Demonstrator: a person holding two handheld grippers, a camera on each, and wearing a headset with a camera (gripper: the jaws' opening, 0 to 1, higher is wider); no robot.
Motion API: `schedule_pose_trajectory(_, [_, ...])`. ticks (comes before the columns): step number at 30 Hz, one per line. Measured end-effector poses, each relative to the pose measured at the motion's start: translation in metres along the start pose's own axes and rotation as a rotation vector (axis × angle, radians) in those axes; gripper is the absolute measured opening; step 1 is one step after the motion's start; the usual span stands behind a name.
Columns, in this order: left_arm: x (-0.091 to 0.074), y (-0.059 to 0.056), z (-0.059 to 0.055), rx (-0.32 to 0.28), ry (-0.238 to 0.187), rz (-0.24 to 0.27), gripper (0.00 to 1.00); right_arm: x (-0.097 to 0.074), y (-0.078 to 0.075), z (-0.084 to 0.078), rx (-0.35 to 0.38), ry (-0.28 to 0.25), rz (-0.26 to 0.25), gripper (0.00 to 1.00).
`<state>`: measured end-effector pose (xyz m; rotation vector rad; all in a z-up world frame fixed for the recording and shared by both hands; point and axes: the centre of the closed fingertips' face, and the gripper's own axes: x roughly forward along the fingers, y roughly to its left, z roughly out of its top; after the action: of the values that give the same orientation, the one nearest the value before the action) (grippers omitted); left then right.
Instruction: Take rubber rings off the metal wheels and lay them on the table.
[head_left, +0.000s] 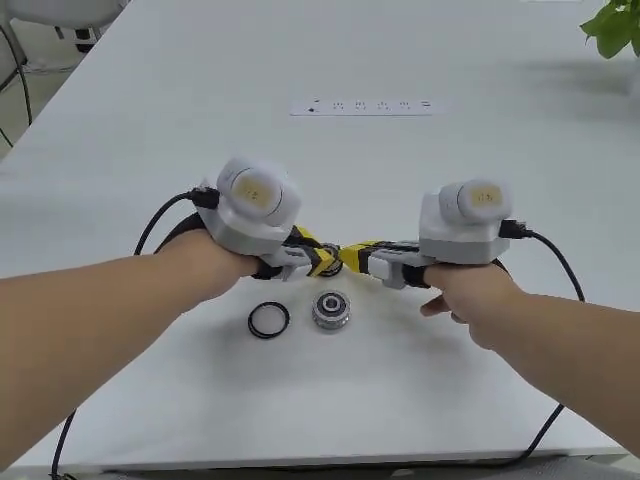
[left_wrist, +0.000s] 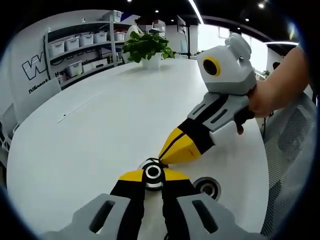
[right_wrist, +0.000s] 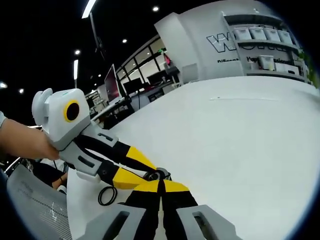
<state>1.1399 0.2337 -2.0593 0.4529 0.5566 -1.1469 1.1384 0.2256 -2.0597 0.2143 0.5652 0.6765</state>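
Note:
A metal wheel (head_left: 333, 267) hangs above the table between the two gripper tips. My left gripper (head_left: 321, 262) is shut on it, and in the left gripper view the wheel (left_wrist: 152, 173) sits between its yellow jaws (left_wrist: 152, 176). My right gripper (head_left: 348, 257) comes in from the right, its jaws shut on the black rubber ring at the wheel's rim (left_wrist: 161, 161). On the table below lie a loose rubber ring (head_left: 268, 320) and a bare metal wheel (head_left: 331, 309). The right gripper view shows that loose ring (right_wrist: 106, 195) too.
A white power strip (head_left: 368, 106) lies flat on the white table (head_left: 450, 380) farther back. A potted plant (head_left: 615, 28) stands at the far right corner. Black cables (head_left: 160, 215) trail from both grippers over the near table edge.

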Motion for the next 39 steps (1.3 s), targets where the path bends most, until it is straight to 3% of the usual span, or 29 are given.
schedule_pose_trajectory(16, [0.002,0.003,-0.001,0.004,0.003,0.003,0.07,0.004,0.015,0.01,-0.032,-0.026,0.057,0.0])
schedule_pose_trajectory(26, [0.002,0.002,-0.001,-0.002,0.0,-0.003,0.07,0.0,0.005,0.006,-0.023,-0.02,0.012,0.0])
schedule_pose_trajectory(28, [0.002,0.002,-0.001,0.009,-0.001,-0.005,0.07,-0.001,0.006,0.006,-0.022,-0.02,0.012,0.0])
schedule_pose_trajectory(33, [0.001,0.0,0.001,0.102,0.011,-0.013,0.08,-0.002,0.009,0.006,-0.025,-0.018,0.019,0.0])
schedule_pose_trajectory(39, [-0.002,-0.005,0.003,0.097,0.0,-0.03,0.14,-0.002,0.008,0.007,-0.022,-0.022,0.024,0.0])
